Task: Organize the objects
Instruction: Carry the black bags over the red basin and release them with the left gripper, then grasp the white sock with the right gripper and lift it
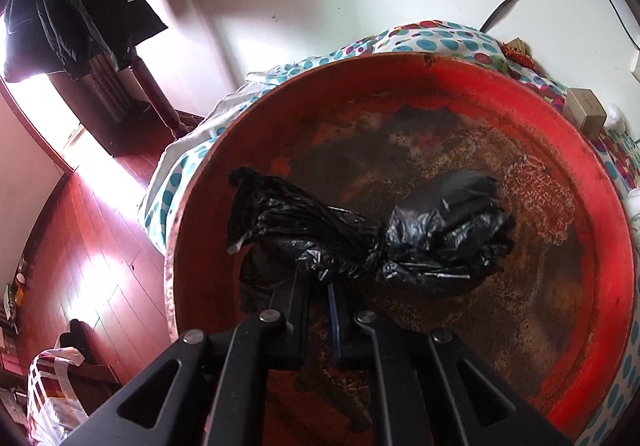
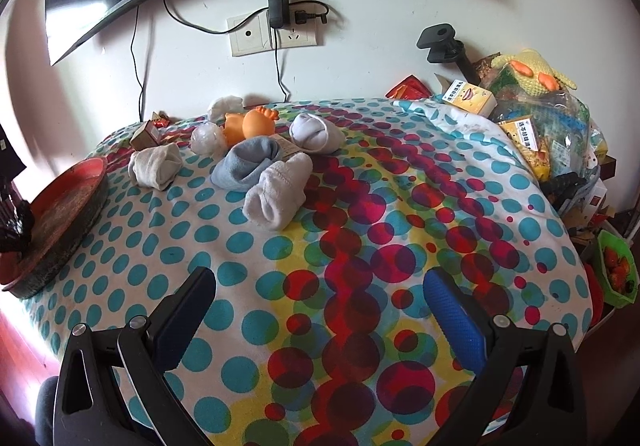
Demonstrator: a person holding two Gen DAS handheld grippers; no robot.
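Polka-dot bedspread (image 2: 360, 226) covers a bed against a white wall; a round red tray (image 1: 600, 230), worn and rust-stained inside, sits on its left edge. Seen from the left wrist camera, the left gripper (image 1: 316, 282) reaches down into the tray with its jaws drawn almost together, pinching a fold of a knotted black plastic bag (image 1: 360, 238) that lies on the tray floor. The right gripper (image 2: 320, 286) hangs above bare bedspread with its jaws spread wide and nothing between them. Farther up the bed lie four rolled socks: a beige one (image 2: 154, 166) nearest the tray, a blue-grey one (image 2: 248, 162), a white one (image 2: 276, 192) touching it, and a pale one (image 2: 316, 132) behind; an orange rubber toy (image 2: 250, 124) rests among them; boxes and packets are piled along the bed's right side.
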